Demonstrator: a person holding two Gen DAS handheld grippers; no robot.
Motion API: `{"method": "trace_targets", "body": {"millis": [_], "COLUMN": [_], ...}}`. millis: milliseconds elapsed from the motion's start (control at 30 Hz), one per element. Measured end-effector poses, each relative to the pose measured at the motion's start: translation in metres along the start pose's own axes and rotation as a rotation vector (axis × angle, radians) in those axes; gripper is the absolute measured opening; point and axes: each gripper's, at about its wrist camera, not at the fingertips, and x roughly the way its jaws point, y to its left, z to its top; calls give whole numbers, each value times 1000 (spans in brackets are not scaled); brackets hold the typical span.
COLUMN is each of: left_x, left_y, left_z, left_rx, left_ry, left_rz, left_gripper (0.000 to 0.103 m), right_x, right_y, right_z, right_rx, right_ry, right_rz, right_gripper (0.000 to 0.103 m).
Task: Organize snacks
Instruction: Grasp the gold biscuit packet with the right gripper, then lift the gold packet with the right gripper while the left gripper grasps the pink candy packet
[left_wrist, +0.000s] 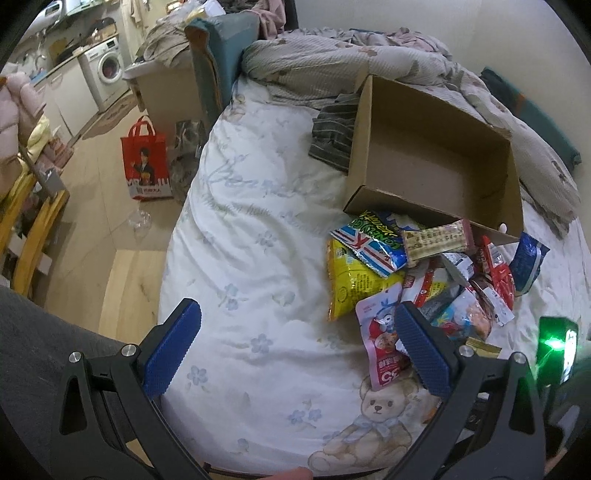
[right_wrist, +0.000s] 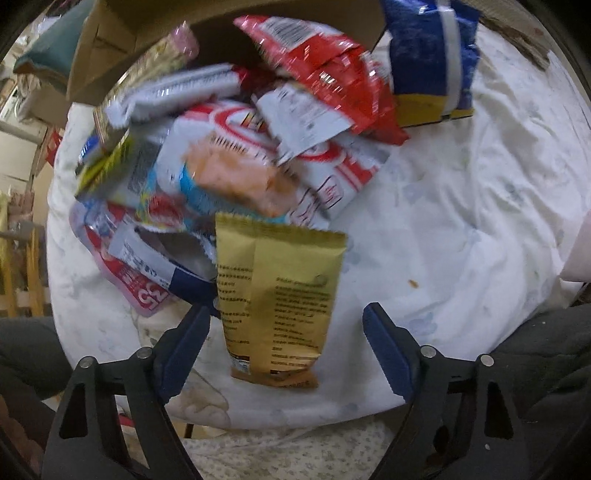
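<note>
A pile of snack packets (left_wrist: 424, 280) lies on the white bed sheet in front of an open, empty cardboard box (left_wrist: 436, 158). My left gripper (left_wrist: 295, 328) is open above the sheet, left of the pile, its right finger over a pink pouch (left_wrist: 380, 343). In the right wrist view the same pile (right_wrist: 258, 147) fills the upper half, blurred. A gold packet (right_wrist: 277, 299) lies nearest, between the fingers of my open right gripper (right_wrist: 286, 328). A red packet (right_wrist: 325, 70) and a blue packet (right_wrist: 432, 55) lie by the box (right_wrist: 110, 48).
A rumpled quilt (left_wrist: 332, 59) and a striped cloth (left_wrist: 336, 136) lie beyond the box. The bed edge drops to a wooden floor on the left, with a red shopping bag (left_wrist: 147, 162). A green-lit device (left_wrist: 557, 343) shows at right.
</note>
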Motion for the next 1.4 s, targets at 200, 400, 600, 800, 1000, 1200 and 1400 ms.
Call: {"method": "trace_targets", "body": {"millis": [200, 400, 600, 800, 1000, 1200, 1400], "left_x": [2, 4, 20, 49, 80, 101, 108], "left_y": [-1, -1, -2, -15, -35, -61, -78], "left_z": [0, 1, -2, -10, -31, -39, -33], "left_rx": [-6, -4, -3, 23, 77, 90, 74], "left_ry": [18, 30, 96, 195, 301, 334, 303], "left_rz": [-24, -22, -10, 13, 22, -2, -67], "left_gripper": [103, 103, 103, 103, 103, 103, 88], "right_x": [6, -20, -77, -102, -89, -96, -92], "right_y": [1, -4, -11, -18, -30, -37, -41], "right_z": [-9, -21, -13, 14, 23, 24, 24], "right_rx": [-17, -18, -70, -124, -34, -10, -2], "right_ry": [-14, -81, -199, -312, -280, -284, -274], "right_rz": [-29, 37, 165, 190, 246, 252, 254], "right_gripper": [55, 44, 40, 40, 40, 40, 40]}}
